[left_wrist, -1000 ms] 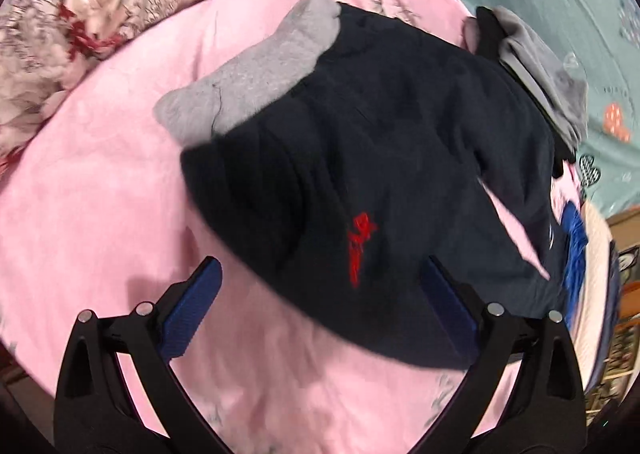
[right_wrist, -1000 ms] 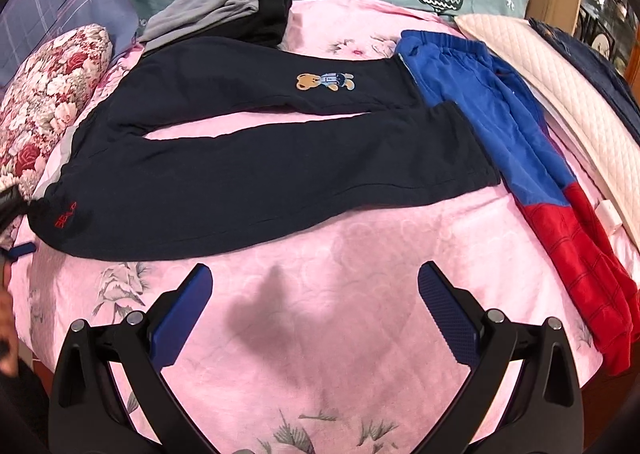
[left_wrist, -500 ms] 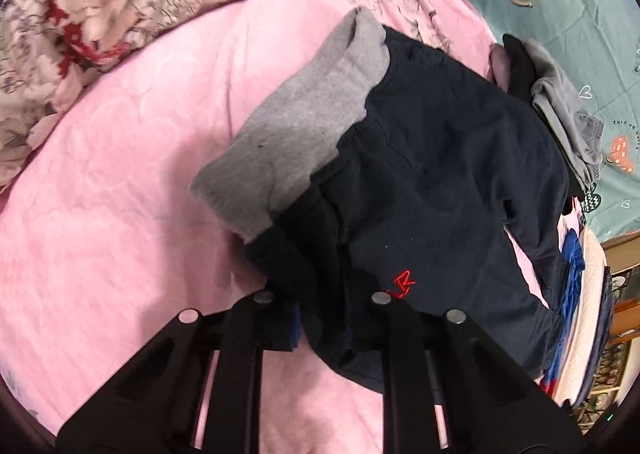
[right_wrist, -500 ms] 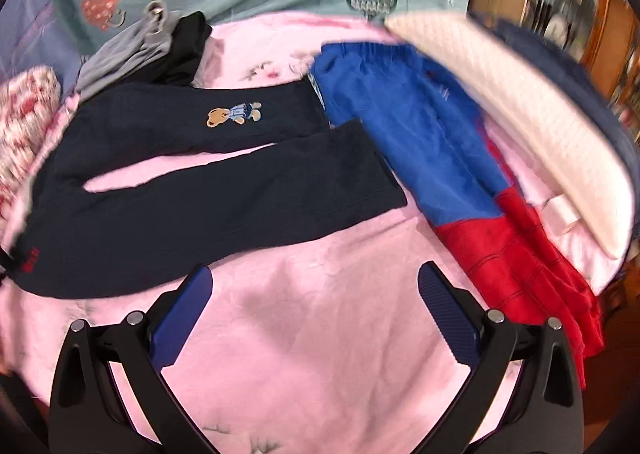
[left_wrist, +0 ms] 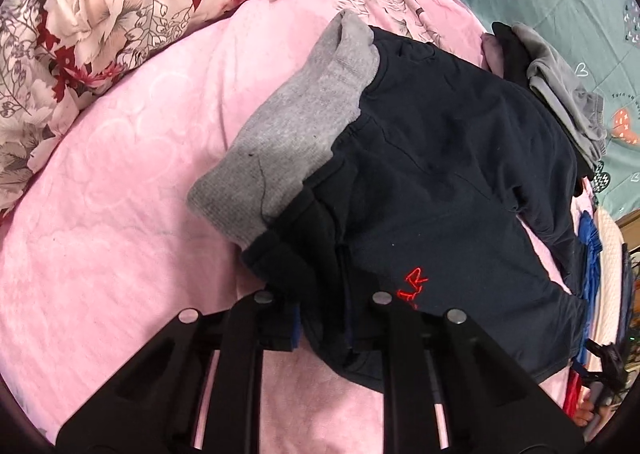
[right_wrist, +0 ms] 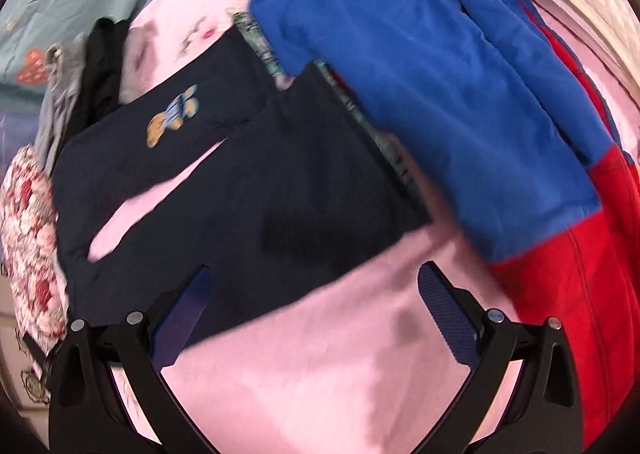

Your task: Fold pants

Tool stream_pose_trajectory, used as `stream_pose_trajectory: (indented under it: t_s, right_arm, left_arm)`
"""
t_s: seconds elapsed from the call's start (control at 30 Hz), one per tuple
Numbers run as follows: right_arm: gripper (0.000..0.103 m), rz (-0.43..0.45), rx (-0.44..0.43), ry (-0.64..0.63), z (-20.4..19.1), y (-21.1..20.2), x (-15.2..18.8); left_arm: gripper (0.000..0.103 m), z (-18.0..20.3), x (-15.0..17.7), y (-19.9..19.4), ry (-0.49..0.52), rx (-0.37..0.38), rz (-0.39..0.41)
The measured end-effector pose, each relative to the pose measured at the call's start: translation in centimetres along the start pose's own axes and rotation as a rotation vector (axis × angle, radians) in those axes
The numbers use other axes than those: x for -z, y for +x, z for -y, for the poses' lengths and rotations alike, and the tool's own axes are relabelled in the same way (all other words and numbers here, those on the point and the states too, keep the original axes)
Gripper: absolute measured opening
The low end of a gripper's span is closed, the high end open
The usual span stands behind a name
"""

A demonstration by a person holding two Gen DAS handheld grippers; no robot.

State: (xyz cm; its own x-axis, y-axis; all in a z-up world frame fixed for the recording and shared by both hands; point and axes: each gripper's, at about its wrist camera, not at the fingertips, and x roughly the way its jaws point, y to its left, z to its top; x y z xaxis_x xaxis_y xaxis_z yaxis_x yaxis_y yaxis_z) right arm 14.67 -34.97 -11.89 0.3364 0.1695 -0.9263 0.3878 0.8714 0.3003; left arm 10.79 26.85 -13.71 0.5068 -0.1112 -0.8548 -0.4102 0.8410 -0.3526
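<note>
- Left claw [left_wrist: 320, 330] pinches the navy pants [left_wrist: 440, 181] at their waist edge, six o'clock.
- Right claw [right_wrist: 312, 318] hangs spread above the pants' leg hem.

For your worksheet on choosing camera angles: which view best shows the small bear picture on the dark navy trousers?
The right wrist view. There the orange-and-blue bear picture sits unobstructed on the far leg of the dark navy trousers, though motion blur softens it. The left wrist view shows only the trousers' grey-lined waistband end and red lettering; the bear is not visible.
</note>
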Motion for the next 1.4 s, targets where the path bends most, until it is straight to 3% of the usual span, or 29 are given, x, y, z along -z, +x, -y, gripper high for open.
stream_pose_trajectory:
  t_s: [0.07,0.17,0.2,0.23,0.27,0.4,0.57,0.7,0.8,0.87,0.93,0.97,1.03,1.07,1.13,1.17,1.2,1.27,1.3,1.4]
  right_arm:
    - [0.102,0.005,-0.007,0.002,0.4,0.7,-0.5]
    - [0.098,0.085,-0.013,0.009,0.5,0.4,-0.8]
    - [0.068,0.122,0.007,0.006,0.6,0.1,-0.7]
    - [0.02,0.123,0.03,-0.004,0.6,0.3,-0.8]
    - [0.01,0.1,0.006,0.003,1.0,0.5,-1.0]
    - [0.009,0.144,-0.062,0.066,2.3,-1.5,-0.5]
    - [0.009,0.193,-0.095,0.031,2.1,-6.2,2.3]
    - [0.009,0.192,-0.093,-0.003,2.5,-8.5,5.7]
    - [0.009,0.166,-0.075,0.012,3.5,-7.8,7.9]
    - [0.01,0.129,-0.04,0.016,3.9,-6.0,8.5]
    - [0.019,0.095,0.015,0.012,4.1,-4.1,8.7]
    - [0.022,0.107,0.035,0.003,3.9,-4.4,8.6]
    - [0.044,0.135,0.106,-0.018,3.3,-5.6,8.3]
    - [0.047,0.172,0.125,-0.03,3.0,-6.5,8.1]
    - [0.064,0.241,0.134,-0.056,2.0,-8.5,7.2]
    - [0.066,0.258,0.113,-0.071,1.4,-9.1,6.7]
    - [0.066,0.263,0.066,-0.099,0.4,-9.5,5.6]
    - [0.066,0.228,-0.022,-0.148,-1.4,-9.1,2.8]
    - [0.066,0.192,-0.082,-0.179,-2.6,-8.1,0.7]
    - [0.066,0.104,-0.119,-0.191,-4.5,-4.2,-4.6]
  left_arm:
    - [0.016,-0.2,0.1,-0.1,-0.001,-0.001,0.0]
    - [0.016,0.3,0.2,0.0,0.018,-0.031,0.01]
    - [0.016,0.6,0.2,0.0,0.022,-0.041,0.01]
    - [0.016,0.6,0.2,0.0,0.022,-0.043,0.011]
    - [0.015,0.6,0.2,-0.1,0.019,-0.042,0.011]
    - [0.015,-0.3,0.4,-1.1,-0.012,-0.026,0.026]
    - [0.011,-0.3,1.4,-3.7,-0.001,-0.071,0.079]
    - [0.007,-0.5,3.4,-8.3,0.041,-0.139,0.173]
    - [0.007,-2.1,4.1,-9.3,0.036,-0.115,0.151]
    - [0.007,-2.3,4.3,-8.1,0.054,-0.136,0.112]
    - [0.009,-2.0,4.7,-6.3,0.095,-0.187,0.063]
    - [0.014,-1.9,4.8,-6.0,0.104,-0.202,0.053]
    - [0.022,-2.0,4.7,-7.2,0.102,-0.181,0.079]
    - [0.027,-1.9,4.5,-7.9,0.105,-0.174,0.099]
    - [0.048,-1.3,3.8,-10.1,0.121,-0.203,0.168]
    - [0.063,-0.7,3.5,-10.8,0.128,-0.22,0.201]
    - [0.069,0.3,2.8,-11.6,0.155,-0.235,0.238]
    - [0.069,2.0,1.2,-11.8,0.203,-0.21,0.23]
    - [0.069,2.9,-0.2,-11.4,0.22,-0.164,0.2]
    - [0.069,5.2,-3.5,-8.7,0.268,-0.066,0.128]
